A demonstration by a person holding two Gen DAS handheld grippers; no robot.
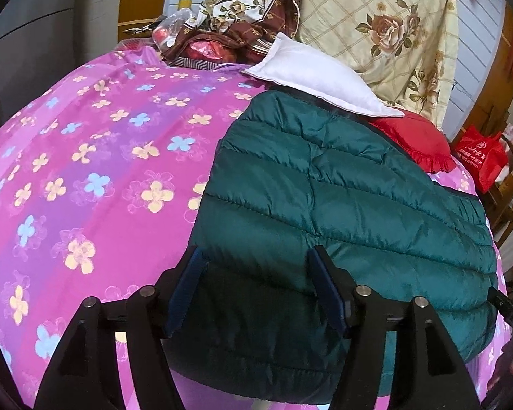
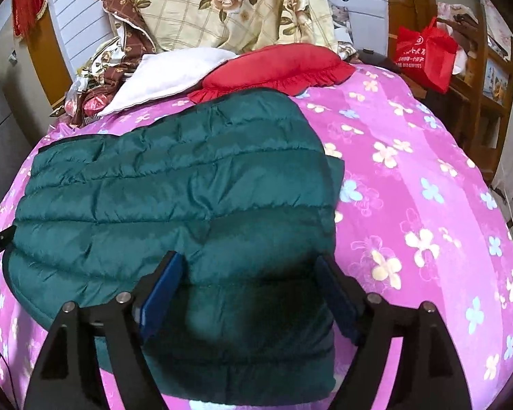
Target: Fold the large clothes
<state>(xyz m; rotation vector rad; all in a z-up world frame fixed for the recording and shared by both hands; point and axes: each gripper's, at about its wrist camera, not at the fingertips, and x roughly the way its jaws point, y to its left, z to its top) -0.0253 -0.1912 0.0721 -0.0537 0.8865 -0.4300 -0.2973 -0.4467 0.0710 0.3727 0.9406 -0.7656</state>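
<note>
A dark green quilted puffer jacket (image 1: 325, 188) (image 2: 171, 188) lies folded flat on a bed with a pink flowered sheet (image 1: 85, 171) (image 2: 427, 205). My left gripper (image 1: 256, 253) hovers over the jacket's near left part. Its blue-padded fingers (image 1: 191, 273) stand apart, with the padded fabric showing between them and nothing pinched. My right gripper (image 2: 249, 256) is over the jacket's near right corner. It is open wide, and its pads (image 2: 331, 287) are clear of the cloth. The jacket's near hem is partly hidden behind both gripper bodies.
Behind the jacket lie a white pillow (image 1: 318, 75) (image 2: 160, 75) and a red frilled cushion (image 1: 417, 140) (image 2: 277, 65). A cream rose-print quilt (image 1: 376, 17) is heaped at the bed's head. To the right, a red bag (image 2: 424, 54) sits on a wooden shelf (image 2: 489, 78).
</note>
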